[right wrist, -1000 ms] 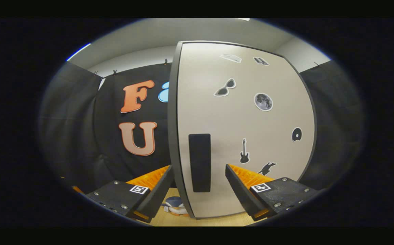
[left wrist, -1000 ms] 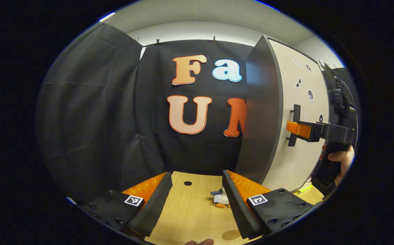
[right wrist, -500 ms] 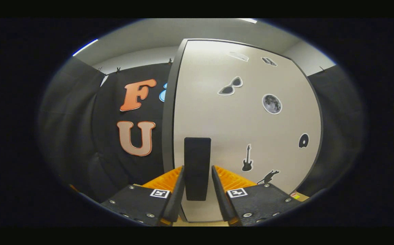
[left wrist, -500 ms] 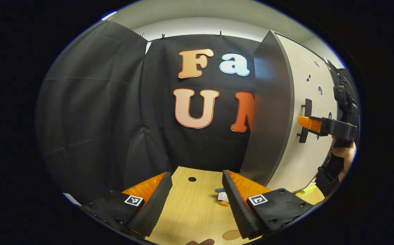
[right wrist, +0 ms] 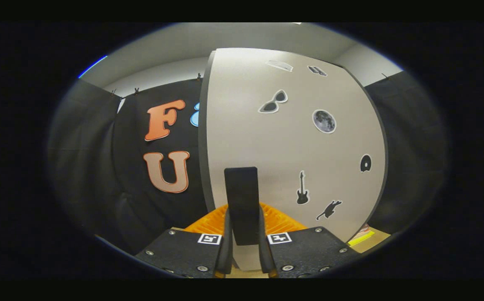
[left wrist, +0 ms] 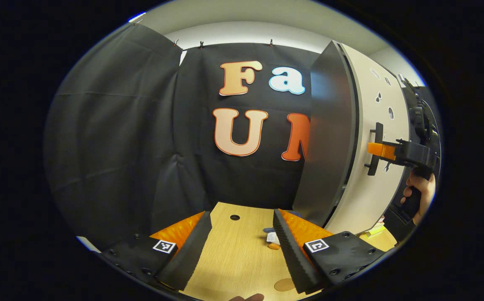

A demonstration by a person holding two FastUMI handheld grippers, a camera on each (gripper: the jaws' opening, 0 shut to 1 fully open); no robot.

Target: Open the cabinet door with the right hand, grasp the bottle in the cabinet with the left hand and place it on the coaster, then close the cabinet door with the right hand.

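A tall cabinet (left wrist: 329,133) with a dark side stands on the right of the wooden table (left wrist: 229,259). Its pale door (right wrist: 292,146), dotted with stickers, hides the inside. A thin dark seam runs between the door's edge and the cabinet's side. My right gripper (right wrist: 243,246) is shut on the door's black vertical handle (right wrist: 241,196), with both fingers pressing its lower part. The left gripper view shows that gripper (left wrist: 386,151) at the handle (left wrist: 377,146), with a hand (left wrist: 421,188) holding it. My left gripper (left wrist: 238,251) hovers open over the table, holding nothing. A round brown coaster (left wrist: 284,285) lies by its right finger.
A small toy figure (left wrist: 272,240) lies on the table near the cabinet's foot. A round hole (left wrist: 235,217) sits in the tabletop farther back. Something yellow (right wrist: 361,238) lies at the cabinet's right foot. Black cloth walls close in the back and left.
My right gripper's fingers went from wide open around the handle to shut on it. The left gripper stayed open and shifted only slightly.
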